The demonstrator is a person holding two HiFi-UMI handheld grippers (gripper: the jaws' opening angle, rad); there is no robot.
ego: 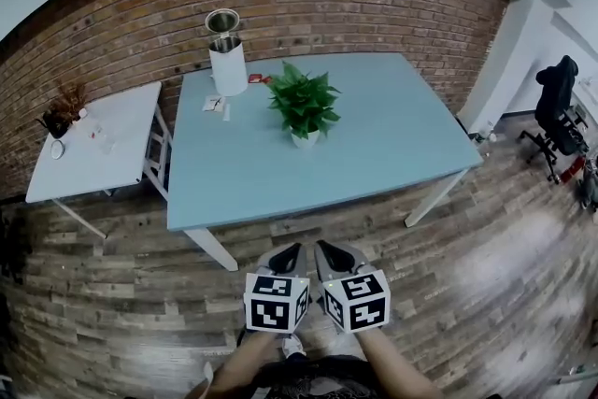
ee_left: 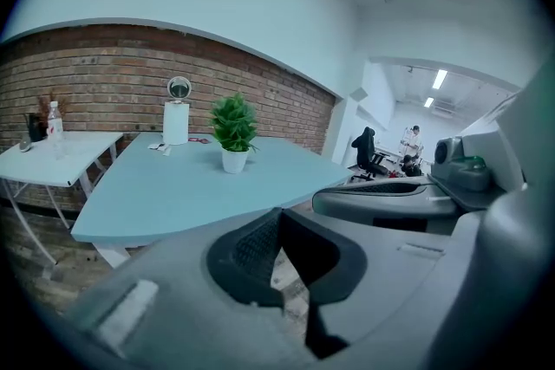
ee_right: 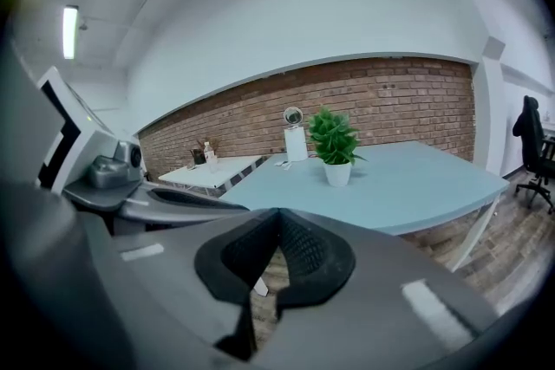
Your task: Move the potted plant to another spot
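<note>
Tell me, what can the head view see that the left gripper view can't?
Only the head view shows the marker cubes on the left gripper and right gripper, and the person's arms.

Only the left gripper view shows the ceiling lights, a far-off person in the back room, and its own jaws up close, shut and empty.

Both show the potted plant on the blue table, the white canister, the small white table, the brick wall and the black office chair.
</note>
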